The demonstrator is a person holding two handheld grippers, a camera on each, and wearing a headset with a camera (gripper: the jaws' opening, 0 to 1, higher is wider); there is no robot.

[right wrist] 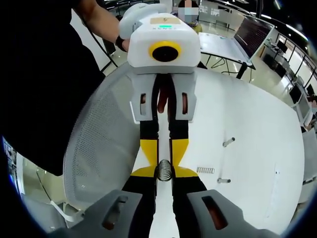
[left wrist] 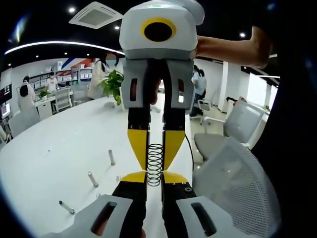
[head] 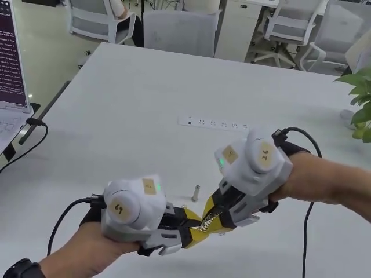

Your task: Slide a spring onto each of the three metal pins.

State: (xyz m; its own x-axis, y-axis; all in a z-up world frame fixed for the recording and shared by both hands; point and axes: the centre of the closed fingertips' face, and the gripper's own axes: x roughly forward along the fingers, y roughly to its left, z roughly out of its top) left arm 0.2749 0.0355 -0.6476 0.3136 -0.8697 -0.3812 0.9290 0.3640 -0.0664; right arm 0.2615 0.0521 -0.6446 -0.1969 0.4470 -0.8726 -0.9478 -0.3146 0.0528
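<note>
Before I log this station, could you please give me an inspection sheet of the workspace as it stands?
Surface: white table, bare in the middle.
Job's things: one spring held between the grippers; second spring lying flat on the table; three metal pins, all bare.
Clutter: power strip on the table; laptop off to the left.
Grippers: left gripper and right gripper meet tip to tip, both closed on the same spring.
Cables: black gripper cables; laptop cable.
Surroundings: office chairs, plant, people standing in the background.
</note>
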